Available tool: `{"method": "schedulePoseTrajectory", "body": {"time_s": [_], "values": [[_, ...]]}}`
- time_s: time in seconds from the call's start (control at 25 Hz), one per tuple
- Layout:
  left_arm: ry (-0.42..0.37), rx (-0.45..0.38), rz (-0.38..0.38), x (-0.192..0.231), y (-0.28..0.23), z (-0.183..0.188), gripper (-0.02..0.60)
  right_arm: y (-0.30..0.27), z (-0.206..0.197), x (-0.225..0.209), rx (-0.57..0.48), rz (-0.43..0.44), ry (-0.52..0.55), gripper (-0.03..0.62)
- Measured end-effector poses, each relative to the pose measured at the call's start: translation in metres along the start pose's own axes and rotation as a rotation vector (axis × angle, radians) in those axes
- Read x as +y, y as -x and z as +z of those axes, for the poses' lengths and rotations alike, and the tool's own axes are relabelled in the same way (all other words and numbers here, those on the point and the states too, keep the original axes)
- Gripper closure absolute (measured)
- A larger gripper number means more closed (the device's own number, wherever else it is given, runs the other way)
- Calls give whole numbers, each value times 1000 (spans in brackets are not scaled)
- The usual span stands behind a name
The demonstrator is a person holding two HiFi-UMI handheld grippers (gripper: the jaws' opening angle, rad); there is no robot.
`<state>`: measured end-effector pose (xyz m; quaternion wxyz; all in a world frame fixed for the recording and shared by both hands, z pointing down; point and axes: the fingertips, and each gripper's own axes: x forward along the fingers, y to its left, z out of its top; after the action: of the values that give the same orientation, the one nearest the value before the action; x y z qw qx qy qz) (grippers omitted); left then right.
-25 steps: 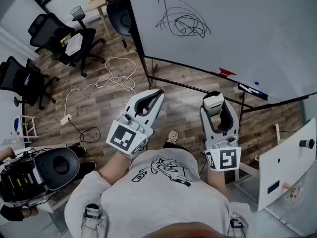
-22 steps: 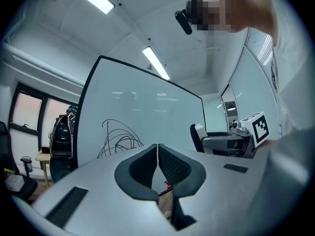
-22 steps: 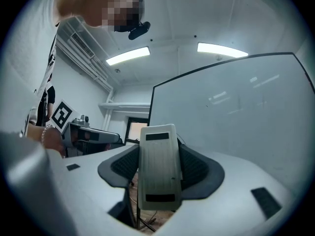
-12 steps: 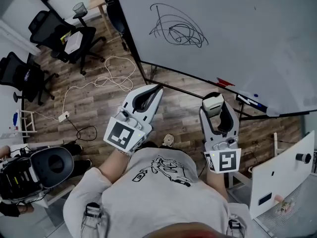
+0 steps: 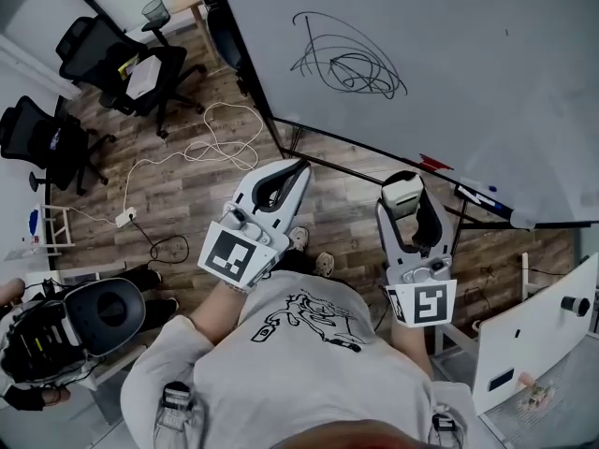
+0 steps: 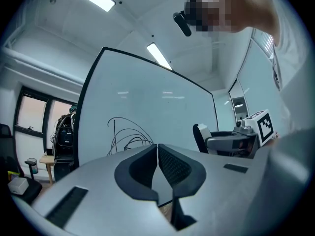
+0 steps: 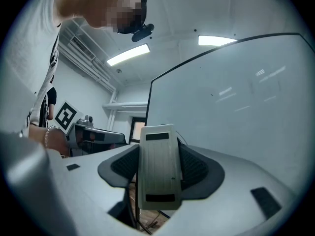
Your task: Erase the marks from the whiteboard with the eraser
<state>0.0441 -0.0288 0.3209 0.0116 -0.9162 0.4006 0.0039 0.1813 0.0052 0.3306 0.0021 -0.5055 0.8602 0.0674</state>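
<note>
Eraser (image 7: 157, 166) stands clamped between the jaws of the right hand-held gripper (image 5: 406, 189), well apart from the black scribble (image 5: 348, 59) on the whiteboard (image 5: 487, 82). Left hand-held gripper (image 5: 296, 170) has its jaws together, holding nothing.

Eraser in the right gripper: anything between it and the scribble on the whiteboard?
Nothing visible. The eraser is clamped in the jaws of the right gripper, short of the whiteboard. The scribble lies up and left, with only open air between. The left gripper, shut and empty, is off to the side.
</note>
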Motion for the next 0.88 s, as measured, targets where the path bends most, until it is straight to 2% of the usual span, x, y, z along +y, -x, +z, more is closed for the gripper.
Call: {"method": "schedulePoseTrajectory", "body": {"time_s": [0.56, 0.76, 0.88], "values": [[-8, -45, -45, 95, -2, 5, 558, -96, 11, 35, 0, -33, 92, 332], [15, -20, -83, 111, -6, -5, 558, -124, 19, 44, 1, -61, 135, 332], [18, -7, -91, 118, -8, -7, 558, -142, 29, 45, 0, -78, 204, 333]]}}
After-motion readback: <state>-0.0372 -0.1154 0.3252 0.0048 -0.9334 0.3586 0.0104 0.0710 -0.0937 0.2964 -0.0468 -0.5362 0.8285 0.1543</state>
